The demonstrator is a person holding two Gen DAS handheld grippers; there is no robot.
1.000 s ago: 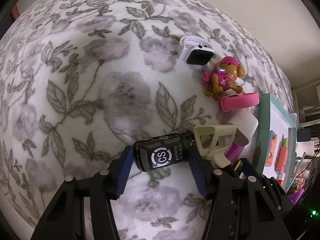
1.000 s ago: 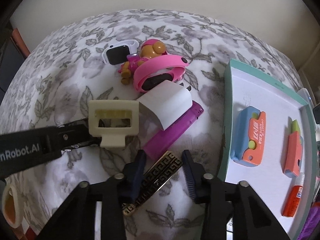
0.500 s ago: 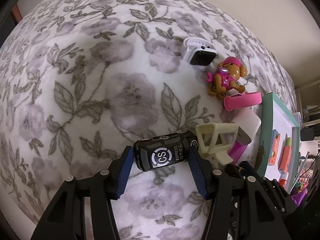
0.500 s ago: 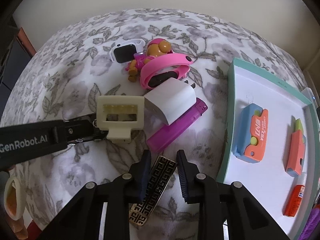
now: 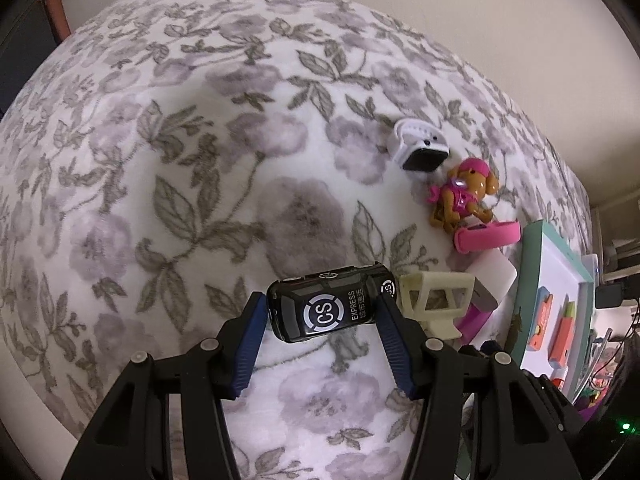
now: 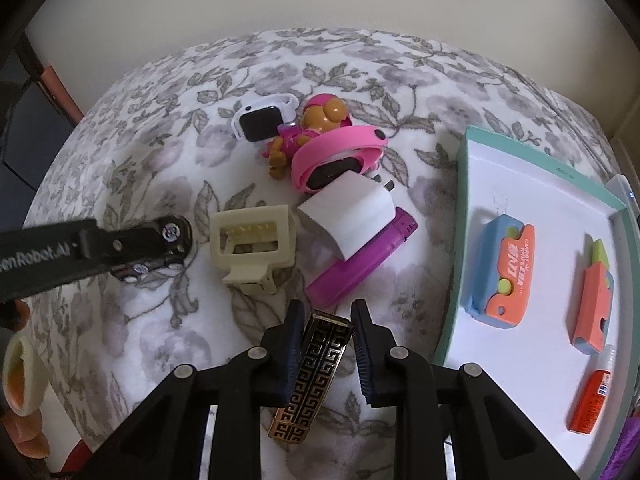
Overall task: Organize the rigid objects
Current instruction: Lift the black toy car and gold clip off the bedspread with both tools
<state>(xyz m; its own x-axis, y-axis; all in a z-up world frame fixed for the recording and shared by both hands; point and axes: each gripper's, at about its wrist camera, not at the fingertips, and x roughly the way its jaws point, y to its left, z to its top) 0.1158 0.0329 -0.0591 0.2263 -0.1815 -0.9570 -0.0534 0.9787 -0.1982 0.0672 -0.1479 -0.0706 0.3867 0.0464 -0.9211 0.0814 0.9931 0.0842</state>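
My left gripper is shut on a black toy car marked "CS EXPRESS", held above the floral cloth. My right gripper is shut on a black-and-gold patterned bar and lifts it off the cloth. A cream hair claw clip, a white charger and a purple lighter lie just ahead of the right gripper. A teal-rimmed white tray at right holds a blue-orange toy cutter, a coral one and a glue bottle.
A pink watch, a toy dog and a white smartwatch lie farther back on the cloth. The left gripper's arm reaches in from the left in the right wrist view. A wall stands behind the cloth-covered surface.
My right gripper closed on the patterned bar and raised it. My left gripper rose and drew back with the toy car; the clip now sits a little apart from it.
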